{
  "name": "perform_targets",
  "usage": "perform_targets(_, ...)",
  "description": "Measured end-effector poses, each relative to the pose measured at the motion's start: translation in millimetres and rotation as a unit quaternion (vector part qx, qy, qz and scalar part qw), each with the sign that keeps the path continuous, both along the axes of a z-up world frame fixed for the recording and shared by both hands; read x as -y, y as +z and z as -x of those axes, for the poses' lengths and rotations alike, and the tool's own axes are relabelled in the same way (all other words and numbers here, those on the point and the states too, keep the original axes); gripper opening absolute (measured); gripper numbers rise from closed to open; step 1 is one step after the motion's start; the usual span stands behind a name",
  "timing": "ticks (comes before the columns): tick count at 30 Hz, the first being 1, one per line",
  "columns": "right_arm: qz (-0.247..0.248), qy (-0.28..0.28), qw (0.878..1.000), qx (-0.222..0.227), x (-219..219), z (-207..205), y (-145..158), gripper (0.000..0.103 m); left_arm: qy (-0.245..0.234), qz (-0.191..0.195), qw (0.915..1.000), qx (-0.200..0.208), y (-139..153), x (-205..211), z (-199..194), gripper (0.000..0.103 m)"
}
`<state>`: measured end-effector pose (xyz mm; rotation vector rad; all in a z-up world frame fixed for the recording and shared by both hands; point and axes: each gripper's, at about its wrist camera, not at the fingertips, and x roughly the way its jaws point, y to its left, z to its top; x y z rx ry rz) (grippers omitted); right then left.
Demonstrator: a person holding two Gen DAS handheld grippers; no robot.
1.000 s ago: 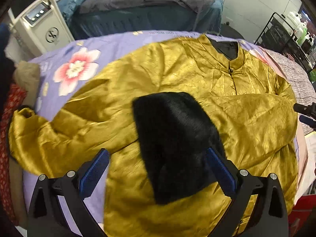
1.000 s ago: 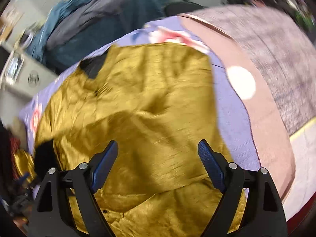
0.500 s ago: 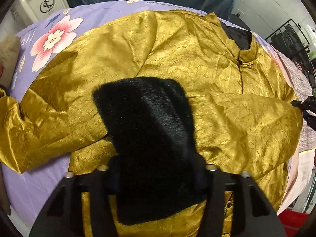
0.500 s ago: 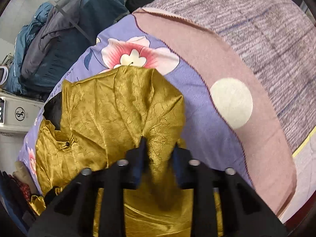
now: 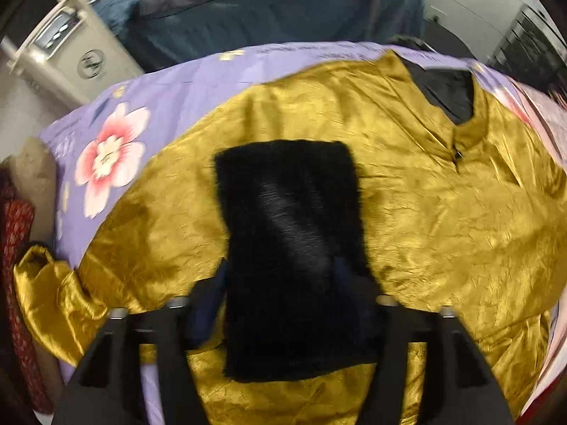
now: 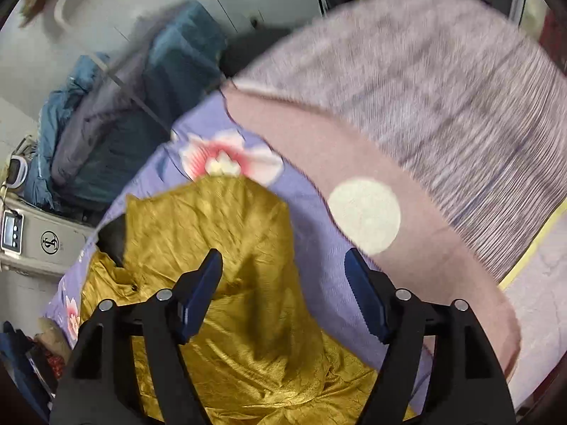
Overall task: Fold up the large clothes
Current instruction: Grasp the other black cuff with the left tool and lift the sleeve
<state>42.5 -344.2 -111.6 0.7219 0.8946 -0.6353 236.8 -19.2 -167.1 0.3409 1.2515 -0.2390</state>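
The black fur cuff [image 5: 290,248] covers the right pad of the left tongs [image 5: 283,294], so whether that pad touches it cannot be told. The gold jacket [image 5: 443,230] is cut off at the bottom edge below the cuff. In the right wrist view, motion blur smears the grey striped blanket [image 6: 443,81] and the rack behind it.

Jacket [image 5: 443,219]: gold cloth, satin-glossy, finely crinkled, creased. Cuff [image 5: 290,241]: black fur, deep pile, faint sheen. Bedsheet [image 5: 184,81]: lilac cloth, matt, smooth, flower print. Blanket [image 6: 443,81]: grey-pink woven cloth, ribbed, rough, matt. Left tool [image 5: 280,294] and right tool [image 6: 283,283]: black matt plastic frames, blue ridged pads, small bright metal screws. Machine [image 5: 74,56]: cream plastic casing, smooth.
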Motion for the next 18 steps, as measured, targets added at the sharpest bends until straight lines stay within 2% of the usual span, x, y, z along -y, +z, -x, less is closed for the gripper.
perform_targets(2,0.049,0.063,0.997,0.009,-25.4,-5.4,18.1,0.072,0.031,0.016,0.9987,0.036,15.8,-14.8,6.3,0.085)
perform_targets(4,0.089,0.134,0.987,0.008,-58.9,-14.5,24.3,0.073,0.057,0.043,0.9957,0.059,28.7,-25.6,13.6,0.087)
perform_targets(6,0.114,0.220,0.969,-0.013,-101.1,-29.7,16.3,0.073,0.064,0.068,0.9938,0.061,33.1,-29.7,24.0,0.087)
perform_targets(8,0.118,0.272,0.954,-0.038,-131.9,-40.5,-0.9,0.073,0.042,0.061,0.9957,0.056,28.7,-24.4,35.0,0.086)
perform_targets(12,0.084,0.298,0.944,-0.111,-156.8,-56.3,-52.0,0.073,-0.049,0.022,0.9980,0.033,2.4,8.5,63.1,0.084)
perform_targets(14,0.073,0.297,0.940,-0.149,-156.0,-57.7,-75.7,0.073,-0.079,-0.034,0.9962,0.013,-21.0,21.0,66.6,0.086)
perform_targets(15,0.060,0.298,0.939,-0.159,-154.2,-58.7,-83.3,0.073,-0.090,-0.055,0.9944,0.003,-31.7,24.9,66.0,0.086)
perform_targets(16,0.043,0.291,0.942,-0.162,-150.1,-58.9,-90.2,0.073,-0.095,-0.059,0.9938,-0.003,-38.0,25.8,64.6,0.087)
perform_targets(17,0.036,0.285,0.945,-0.159,-147.1,-58.4,-93.0,0.073,-0.095,-0.063,0.9935,-0.008,-42.3,25.8,61.6,0.093)
perform_targets(18,0.030,0.282,0.946,-0.156,-144.9,-58.5,-95.7,0.078,-0.093,-0.068,0.9933,-0.014,-44.8,24.5,58.5,0.098)
